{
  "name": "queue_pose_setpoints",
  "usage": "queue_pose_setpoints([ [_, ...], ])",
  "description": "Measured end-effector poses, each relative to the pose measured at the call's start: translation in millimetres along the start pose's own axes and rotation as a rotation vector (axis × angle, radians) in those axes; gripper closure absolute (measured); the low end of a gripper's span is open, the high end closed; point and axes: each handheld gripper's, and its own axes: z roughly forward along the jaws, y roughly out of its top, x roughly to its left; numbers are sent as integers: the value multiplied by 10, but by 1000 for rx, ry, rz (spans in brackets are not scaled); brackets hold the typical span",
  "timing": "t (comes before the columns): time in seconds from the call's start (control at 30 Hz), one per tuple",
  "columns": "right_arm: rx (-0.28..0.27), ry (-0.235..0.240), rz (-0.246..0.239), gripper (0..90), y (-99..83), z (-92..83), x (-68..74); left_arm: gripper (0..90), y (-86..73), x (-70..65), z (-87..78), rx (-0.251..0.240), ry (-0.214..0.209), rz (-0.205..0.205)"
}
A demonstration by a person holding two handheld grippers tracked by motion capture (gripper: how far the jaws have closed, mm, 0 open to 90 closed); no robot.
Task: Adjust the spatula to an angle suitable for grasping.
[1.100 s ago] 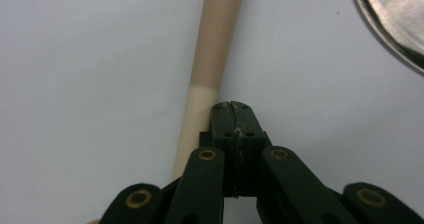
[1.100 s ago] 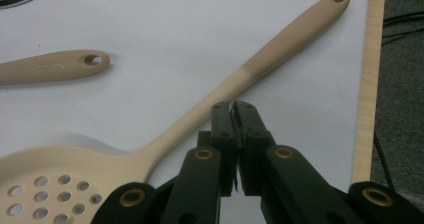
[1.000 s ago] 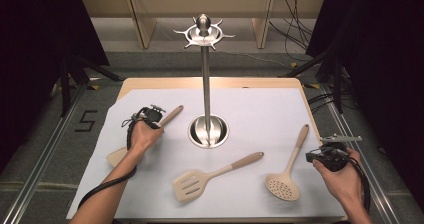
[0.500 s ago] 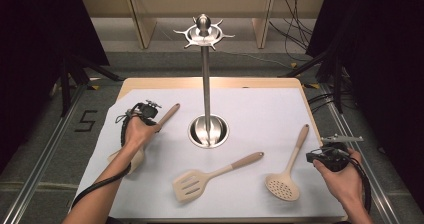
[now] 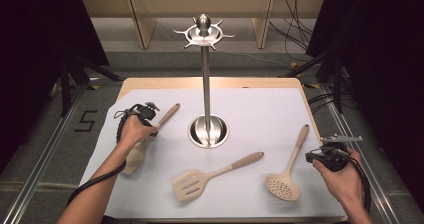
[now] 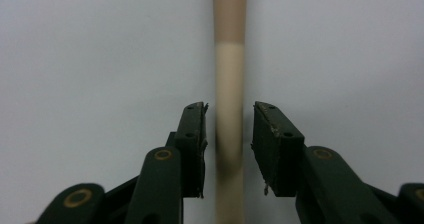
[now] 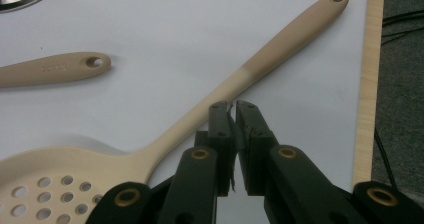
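High view: a white-covered bench carries a steel hanging stand, then a slotted turner, a skimmer and a spoon lying far left. The left tongs sit released, jaws straddling the spoon's handle without touching it. The right tongs are clenched on nothing, beside the skimmer's handle. Closing off-centre would likely roll the slim handle aside, or tip its heavy bowl downward.
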Motion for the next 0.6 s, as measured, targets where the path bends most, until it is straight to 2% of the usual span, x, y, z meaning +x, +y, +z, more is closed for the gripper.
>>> queue_pose_setpoints([
  [0.03,-1,2,0,861,0,1,-1,665,-7,5,24,8,8,8],
  [0.07,-1,1,0,861,-1,2,-2,675,-1,30,21,39,2,26],
  [0.13,1,-20,-24,861,-5,11,-27,690,4,23,28,19,-4,2],
  [0.2,4,-27,-17,861,-4,0,-20,722,8,25,27,25,-6,9],
  [0.23,2,-17,-19,860,-6,18,-34,736,17,34,28,48,-4,34],
  [0.3,0,-16,-23,860,-7,20,-37,757,27,37,34,52,-15,30],
  [0.33,3,-16,-19,859,-7,18,-34,762,29,38,40,47,-23,28],
  [0.37,6,-18,35,859,-12,8,16,767,29,38,40,47,-23,28],
  [0.47,-2,-9,23,859,-8,1,4,774,47,35,34,58,-28,26],
  [0.53,-3,-6,24,859,-7,3,1,777,27,37,42,33,-23,32],
  [0.6,-3,-6,25,859,-8,3,1,779,28,33,22,52,-25,30],
])
